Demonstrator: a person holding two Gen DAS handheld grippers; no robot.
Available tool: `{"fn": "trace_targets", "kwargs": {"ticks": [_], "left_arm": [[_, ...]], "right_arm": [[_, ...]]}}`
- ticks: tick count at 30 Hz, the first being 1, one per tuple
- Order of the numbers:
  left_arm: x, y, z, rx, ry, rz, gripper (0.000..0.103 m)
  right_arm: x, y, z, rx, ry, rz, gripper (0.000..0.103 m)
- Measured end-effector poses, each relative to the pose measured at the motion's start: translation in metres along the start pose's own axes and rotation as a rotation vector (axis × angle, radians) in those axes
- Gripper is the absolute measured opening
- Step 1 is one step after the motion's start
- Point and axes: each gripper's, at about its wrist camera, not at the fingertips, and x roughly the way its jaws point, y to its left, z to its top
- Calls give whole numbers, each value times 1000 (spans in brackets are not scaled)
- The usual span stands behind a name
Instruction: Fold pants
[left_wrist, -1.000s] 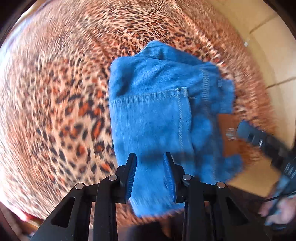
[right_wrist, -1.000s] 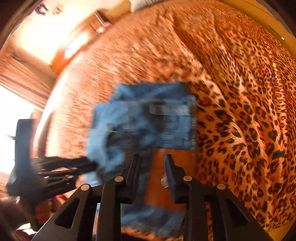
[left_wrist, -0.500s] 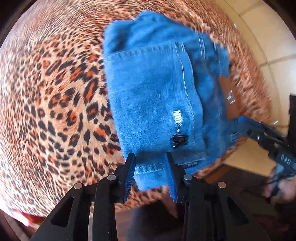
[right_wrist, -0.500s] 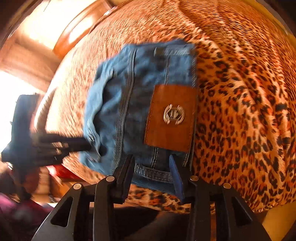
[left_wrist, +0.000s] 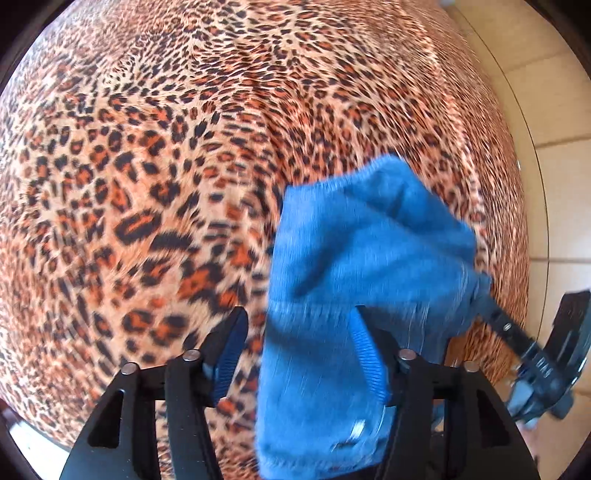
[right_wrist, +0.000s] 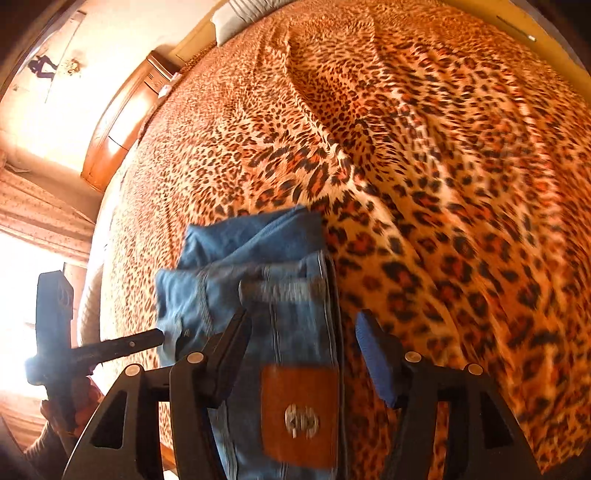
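The folded blue jeans (left_wrist: 354, 280) lie in a compact bundle on the leopard-print bedspread (left_wrist: 155, 155) near its front edge. In the right wrist view the jeans (right_wrist: 266, 280) show the waistband and a brown leather patch (right_wrist: 300, 413). My left gripper (left_wrist: 295, 354) is open, its jaws standing wide over the near end of the bundle. My right gripper (right_wrist: 303, 354) is open too, straddling the waistband end. Each gripper shows in the other's view, touching the bundle's side: the right one (left_wrist: 517, 339) and the left one (right_wrist: 110, 345).
The bedspread (right_wrist: 424, 166) covers a wide bed. A wooden cabinet (right_wrist: 129, 118) and curtains stand at the left beyond the bed. Tiled floor (left_wrist: 554, 110) lies to the right of the bed edge. A white pillow (right_wrist: 240, 14) is at the far end.
Both grippers have opened wider and pulled back and up from the jeans. The bundle now lies lower in both views, with more bedspread showing beyond it.
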Motion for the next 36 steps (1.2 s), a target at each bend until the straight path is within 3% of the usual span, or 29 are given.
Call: {"fn": "trace_targets", "kwargs": {"ticks": [1,2,3,5,8,11,13,15,17,20,21,23,25,27,29,31,32,35,36], "left_arm": [[2,-4,6,-2,2,30,52],[5,-10,9,0,-1,36,30],[5,-14,10,-1,-8,58,31],[12,-17,15,-7,-40,91,29],[25,-10,21,-81,-2,61,30],[13,-2,19,-86,16,38,30],[3,7,8,-72,15,3,35],[-20,26,-9,-72,17,-14,58],[-17,28,-20,-66,40,-17,60],[1,24,-30,-79,105,-54,56],[4,22,-32,-67,102,-47,46],[5,18,-32,-20,80,-11,43],[2,24,-32,-46,81,-19,37],[-3,34,-35,-75,85,-48,29],[-14,43,-45,-75,94,-72,28],[-20,49,-57,-61,106,-91,29],[-19,49,-65,-53,109,-94,34],[-16,46,-84,-25,145,-83,56],[-9,44,-90,-9,157,-68,56]], "right_arm": [[7,1,5,-6,1,-2,60],[16,1,11,-15,3,5,36],[21,4,18,-28,10,16,24],[17,15,26,-82,-34,-9,19],[42,9,32,-103,46,-87,25],[36,11,36,-81,34,-66,33],[22,4,33,-39,40,10,36],[14,-2,27,-9,63,66,55],[13,-6,12,0,96,69,57],[26,-4,-3,8,132,60,55],[31,-2,-8,0,132,62,41],[34,13,-9,-107,118,-1,38],[37,15,-8,-139,124,-23,36],[27,16,-6,-118,104,-48,42],[10,6,-18,-81,99,28,41],[-2,2,-30,-40,102,83,51],[-5,2,-37,-28,116,92,59],[-3,4,-60,-10,157,86,61],[0,6,-67,-9,168,77,61]]}}
